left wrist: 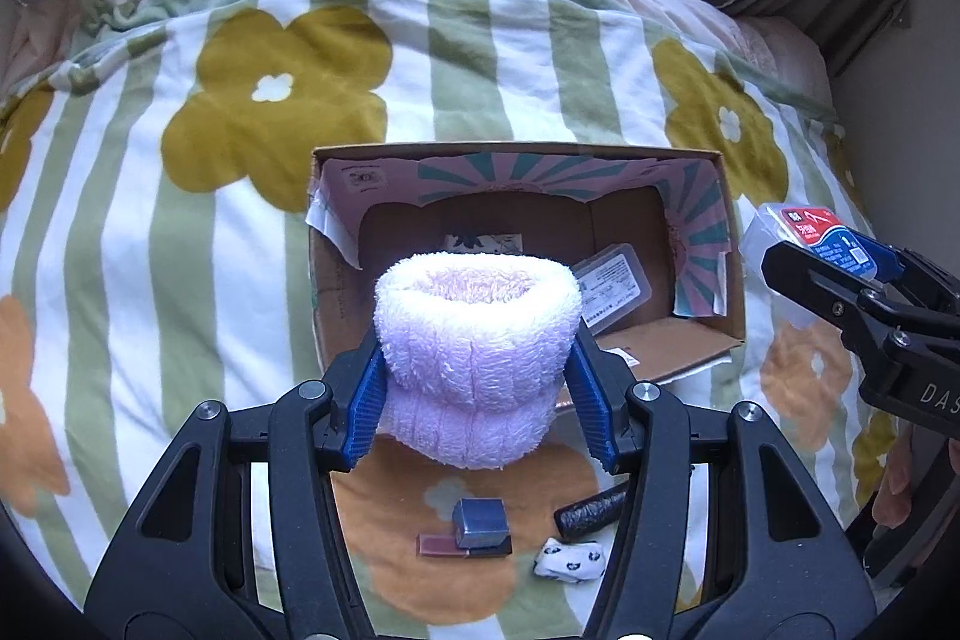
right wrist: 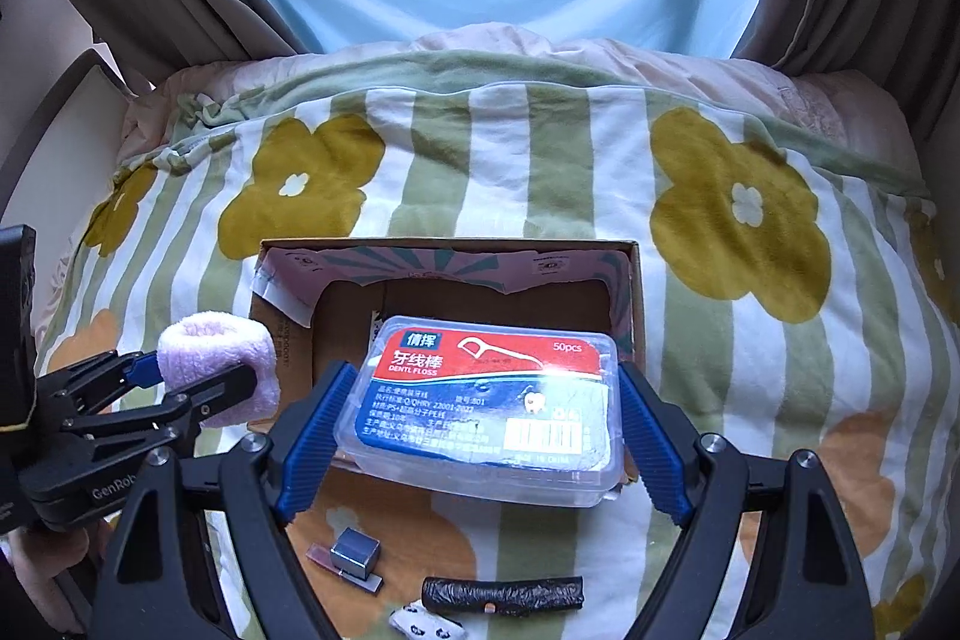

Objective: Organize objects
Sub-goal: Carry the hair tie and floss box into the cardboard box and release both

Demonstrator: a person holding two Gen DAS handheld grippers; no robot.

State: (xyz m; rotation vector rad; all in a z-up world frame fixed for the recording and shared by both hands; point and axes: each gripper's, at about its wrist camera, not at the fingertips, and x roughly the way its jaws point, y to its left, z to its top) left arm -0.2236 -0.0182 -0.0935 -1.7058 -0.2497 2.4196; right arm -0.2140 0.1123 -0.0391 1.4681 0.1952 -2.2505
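My left gripper (left wrist: 477, 400) is shut on a fluffy pink rolled sock (left wrist: 477, 340), held above the near edge of an open cardboard box (left wrist: 522, 154). The sock also shows in the right wrist view (right wrist: 219, 364). My right gripper (right wrist: 480, 412) is shut on a clear dental floss box (right wrist: 486, 400) with a red and blue label, held over the cardboard box's near side (right wrist: 450, 244). The floss box shows at the right in the left wrist view (left wrist: 816, 235). Another clear plastic case (left wrist: 615, 283) lies inside the cardboard box.
The box sits on a bed with a striped floral blanket (left wrist: 180, 220). Near me lie a small grey block on flat strips (left wrist: 477, 523), a black roll (right wrist: 504, 595) and a small white patterned sock (left wrist: 570, 559). Curtains hang behind.
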